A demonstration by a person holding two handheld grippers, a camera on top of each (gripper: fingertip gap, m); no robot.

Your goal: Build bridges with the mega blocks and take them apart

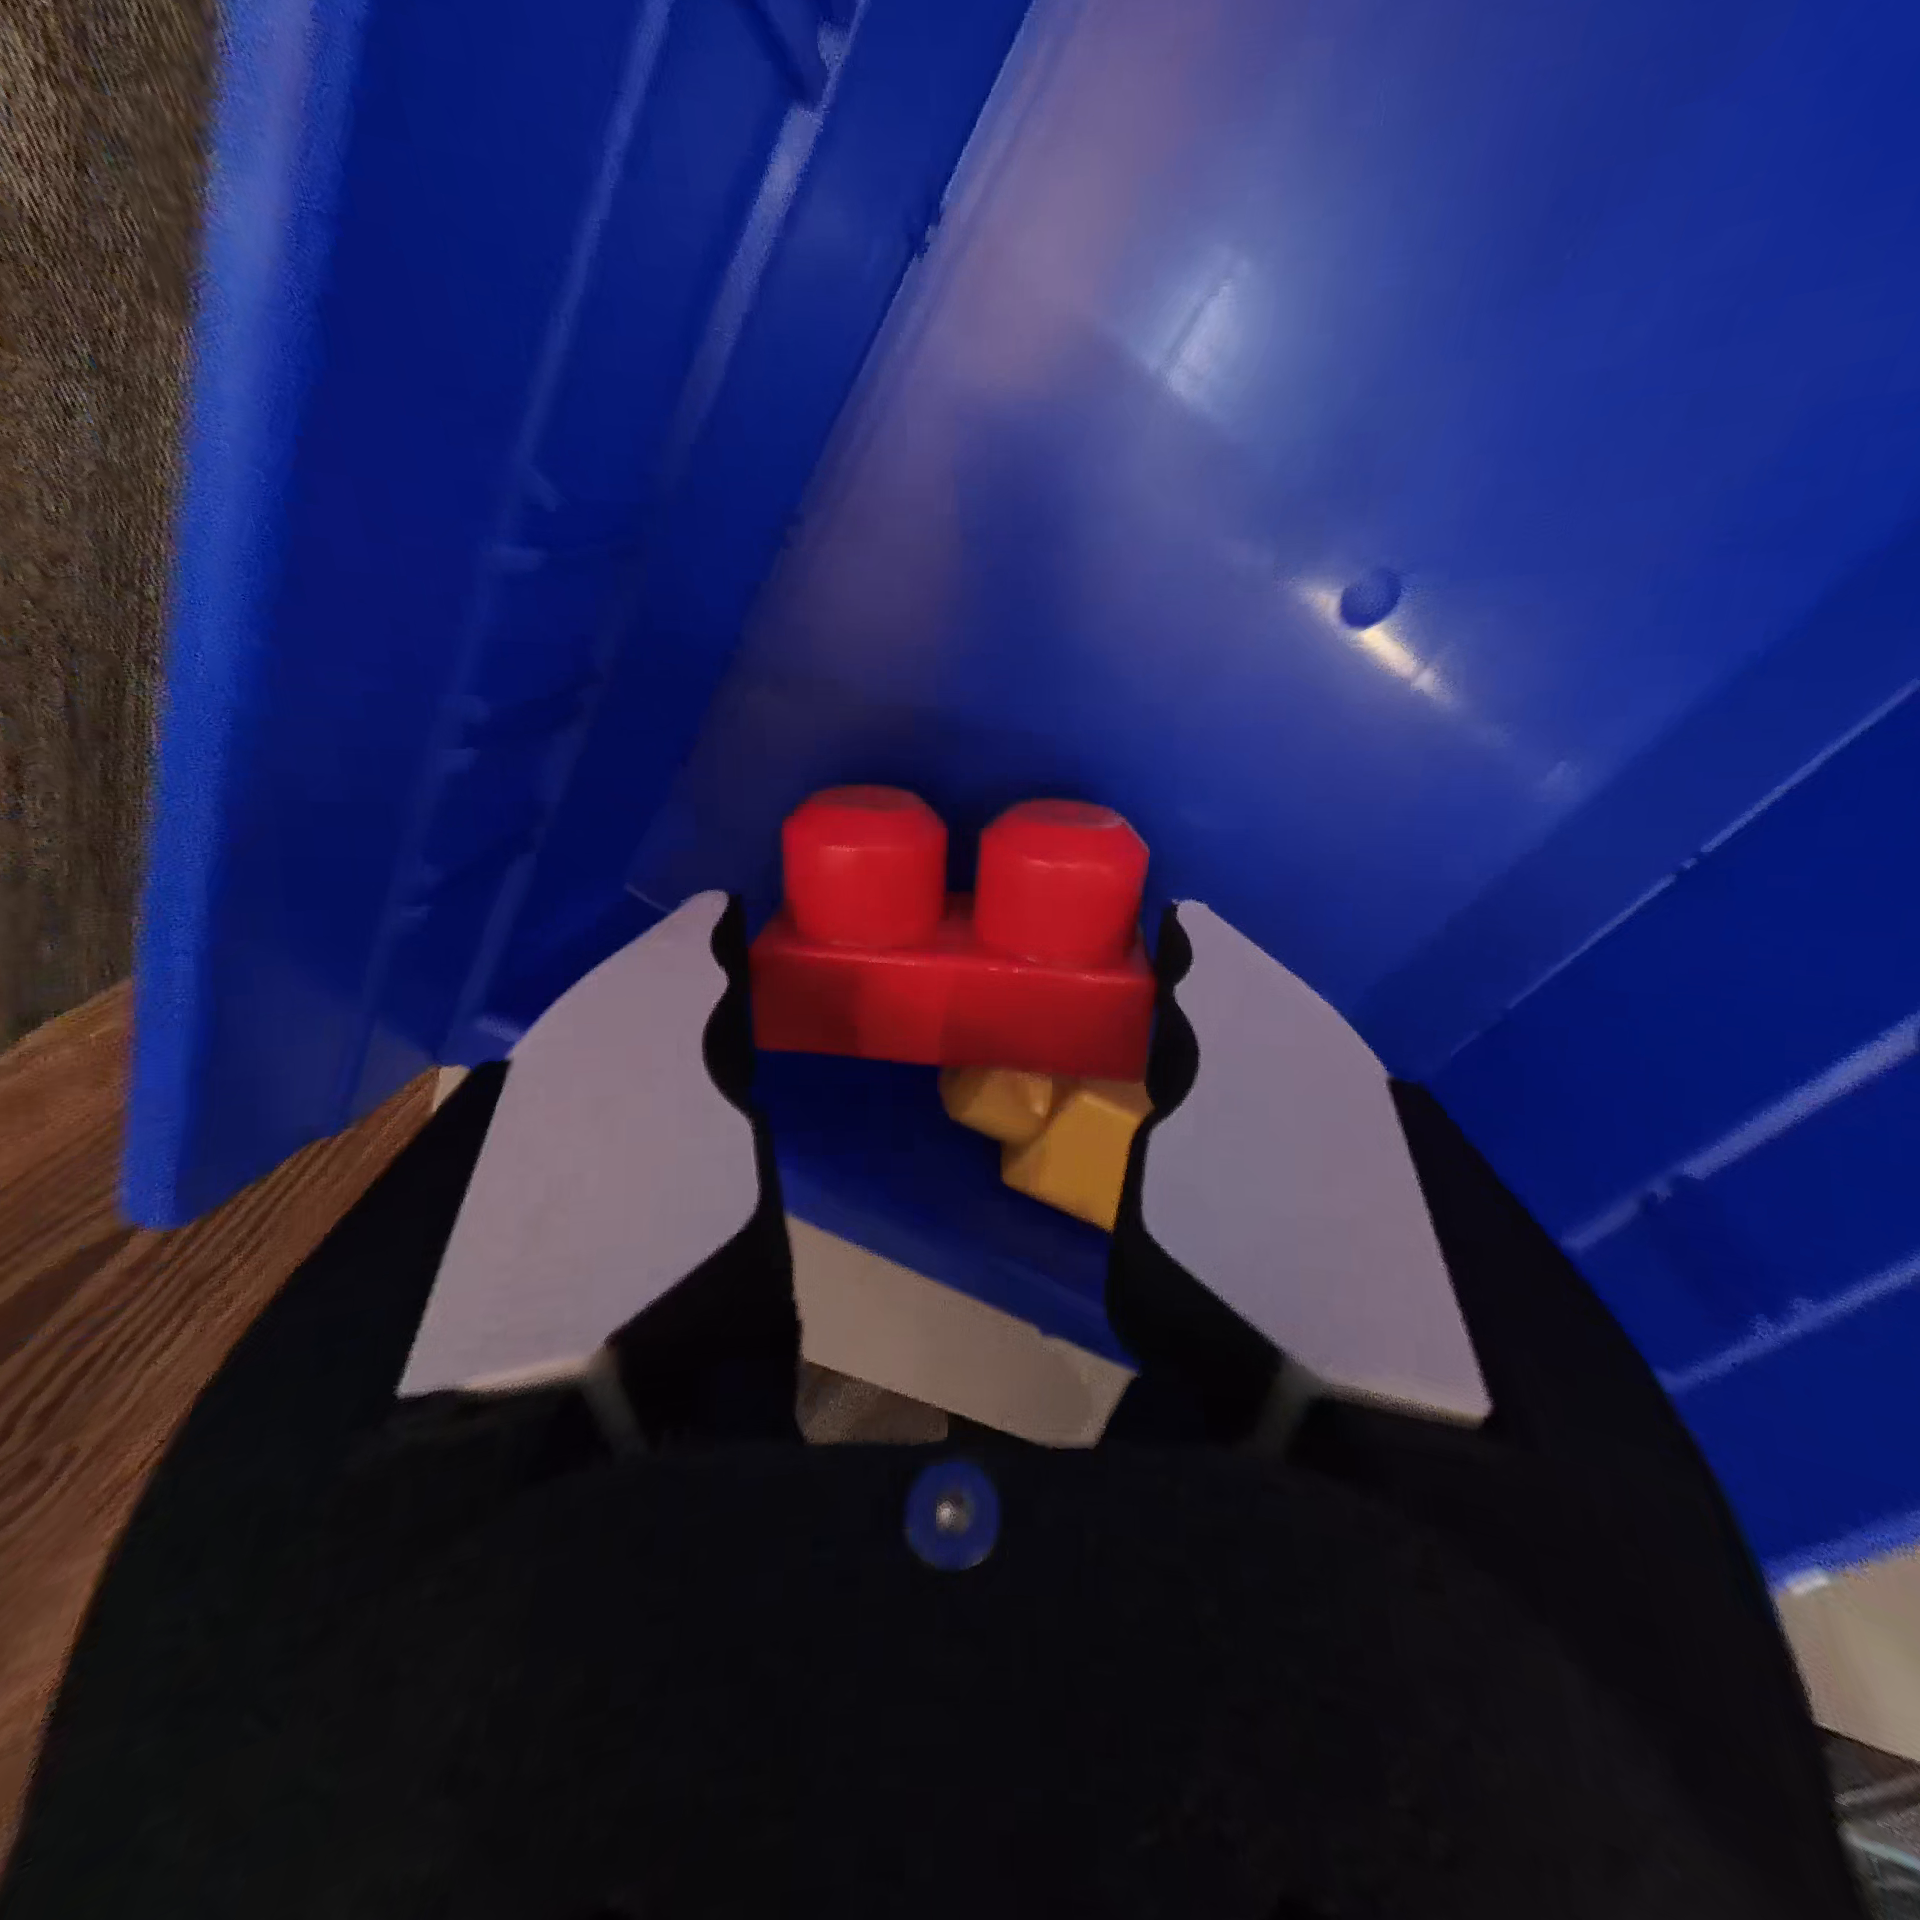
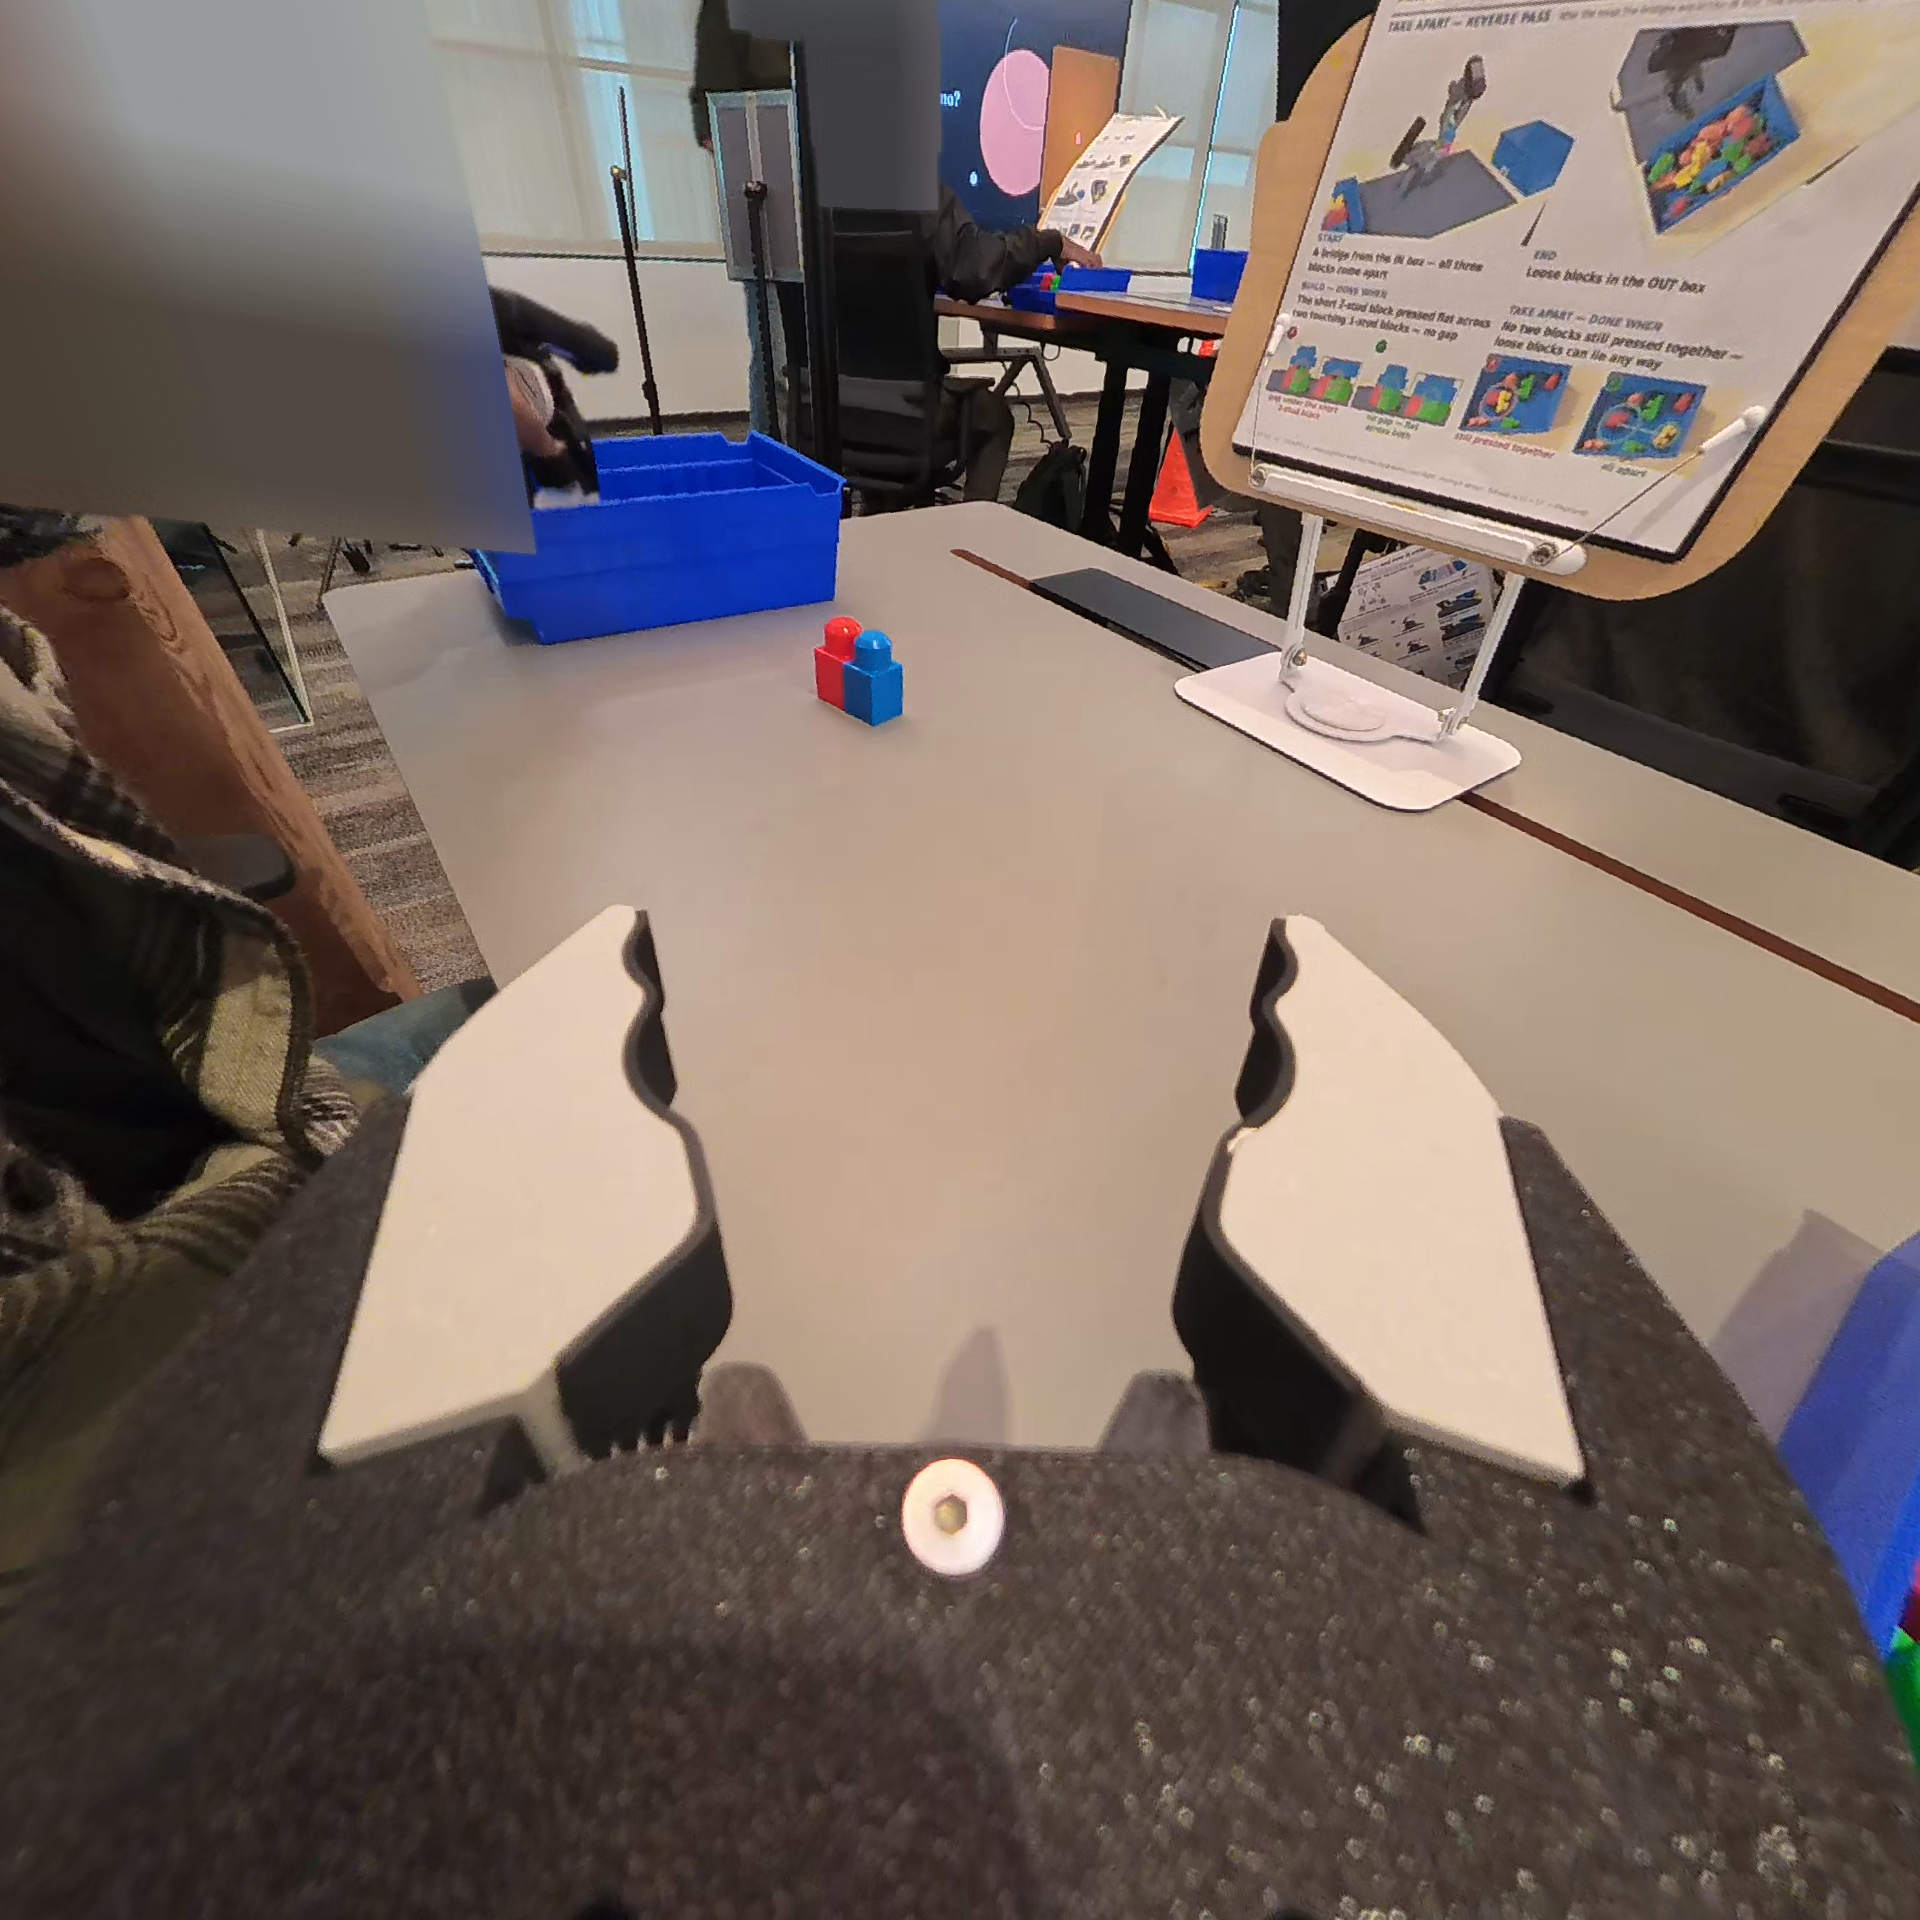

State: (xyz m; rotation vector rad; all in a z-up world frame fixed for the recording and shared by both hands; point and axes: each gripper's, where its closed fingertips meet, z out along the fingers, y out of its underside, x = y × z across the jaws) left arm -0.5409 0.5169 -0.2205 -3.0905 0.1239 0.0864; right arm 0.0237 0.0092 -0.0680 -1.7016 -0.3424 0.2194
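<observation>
My left gripper [image 1: 951, 997] is shut on a flat red two-stud block [image 1: 951, 1003], studs up, inside a blue bin [image 1: 1299, 499]. A yellow block [image 1: 1049, 1138] lies on the bin floor just below the red one. In the right wrist view, a red one-stud block [image 2: 834, 661] and a blue one-stud block [image 2: 875, 677] stand side by side, touching, on the grey table [image 2: 935, 935]. My right gripper [image 2: 956, 997] is open and empty, held above the table well short of the two blocks. The left gripper shows far off at the blue bin [image 2: 675, 540].
A document stand [image 2: 1351, 727] with an instruction sheet [image 2: 1538, 270] stands at the right. Another blue bin [image 2: 1860, 1455] with blocks is at the right edge near my right gripper. A wooden post [image 2: 177, 727] and a person's plaid sleeve [image 2: 135, 987] are at the left.
</observation>
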